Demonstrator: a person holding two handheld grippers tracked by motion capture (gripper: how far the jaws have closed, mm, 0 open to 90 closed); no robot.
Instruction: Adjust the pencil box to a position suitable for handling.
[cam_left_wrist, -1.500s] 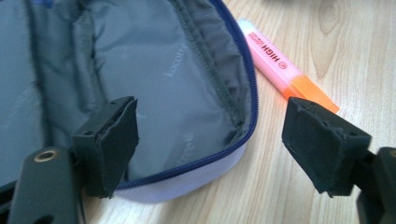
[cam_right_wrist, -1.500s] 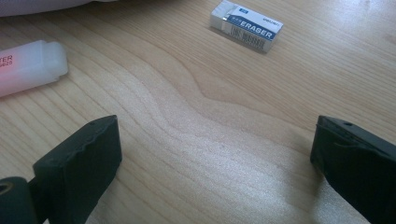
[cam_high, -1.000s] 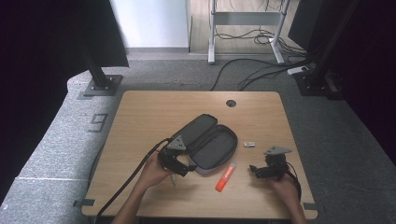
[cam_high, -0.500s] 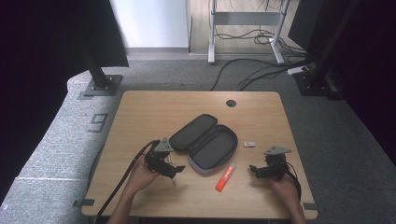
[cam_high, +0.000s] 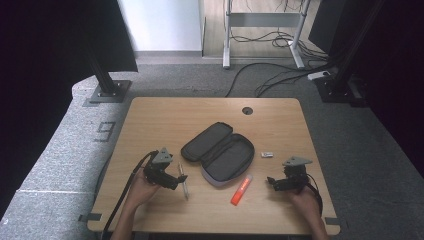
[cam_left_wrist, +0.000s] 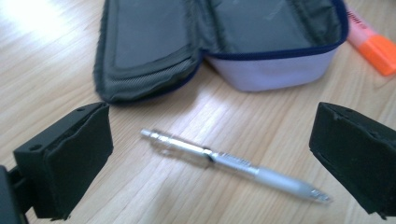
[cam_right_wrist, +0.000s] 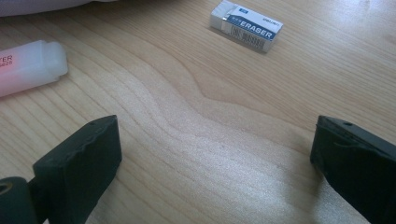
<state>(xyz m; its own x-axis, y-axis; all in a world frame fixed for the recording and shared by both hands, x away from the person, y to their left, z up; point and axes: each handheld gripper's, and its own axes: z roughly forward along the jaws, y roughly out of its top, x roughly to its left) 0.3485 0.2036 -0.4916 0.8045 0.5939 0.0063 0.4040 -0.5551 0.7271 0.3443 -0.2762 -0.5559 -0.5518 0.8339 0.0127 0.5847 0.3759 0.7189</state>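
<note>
Pen (cam_left_wrist: 233, 163): I see it flat on the table (cam_high: 150, 125), between my left gripper's (cam_left_wrist: 210, 158) spread jaws, untouched.
Pencil case (cam_high: 218, 151): unzipped beside the pen, nothing visible inside.
Left gripper: jaws wide, holding nothing.
Right gripper (cam_right_wrist: 215, 163): jaws wide over bare wood, eraser (cam_right_wrist: 246, 25) and highlighter (cam_right_wrist: 28, 67) ahead.

Left gripper (cam_high: 172, 178) back from the pencil case (cam_high: 218, 151), now over the pen (cam_high: 183, 181)
</note>
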